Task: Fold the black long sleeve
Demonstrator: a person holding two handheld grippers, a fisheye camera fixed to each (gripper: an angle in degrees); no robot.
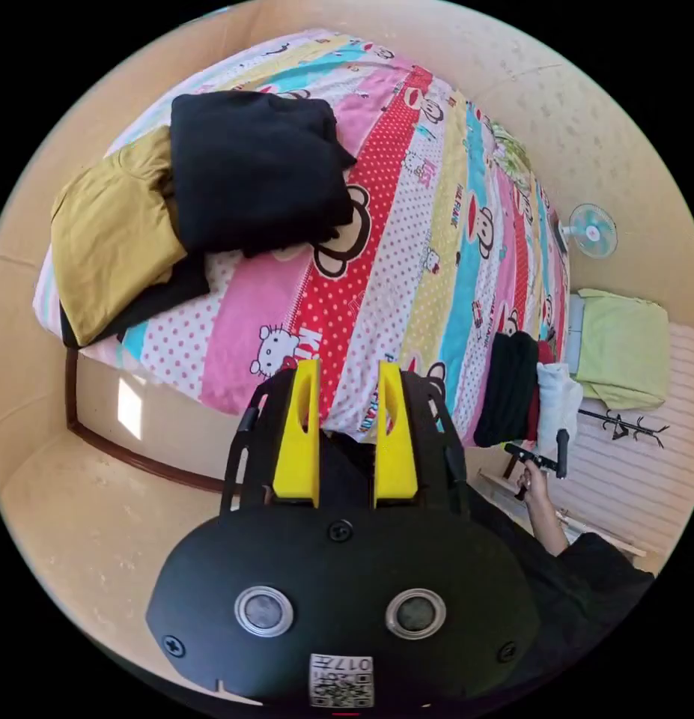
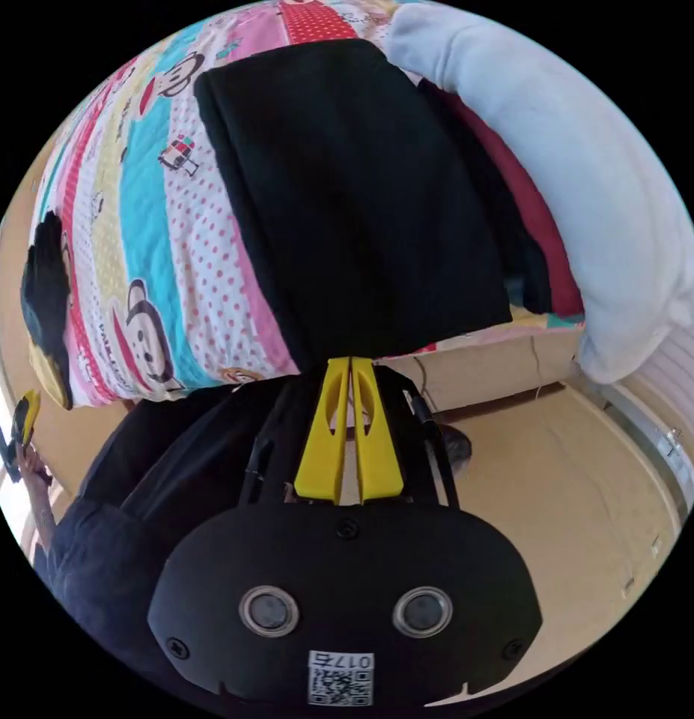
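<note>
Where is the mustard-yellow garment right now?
In the left gripper view, the mustard-yellow garment lies at the bed's corner, partly beneath the folded black garment.

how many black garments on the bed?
2, maybe more. One black garment lies folded beside the mustard one; another black garment lies at the bed's edge before the right tool. Dark cloth under the mustard piece may be a third.

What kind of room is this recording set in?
Most likely a bedroom in a home. A bed with a striped cartoon-print cover carries piles of clothes, a standing fan sits by the wall, and a coat stand is near the bed's far end.
</note>
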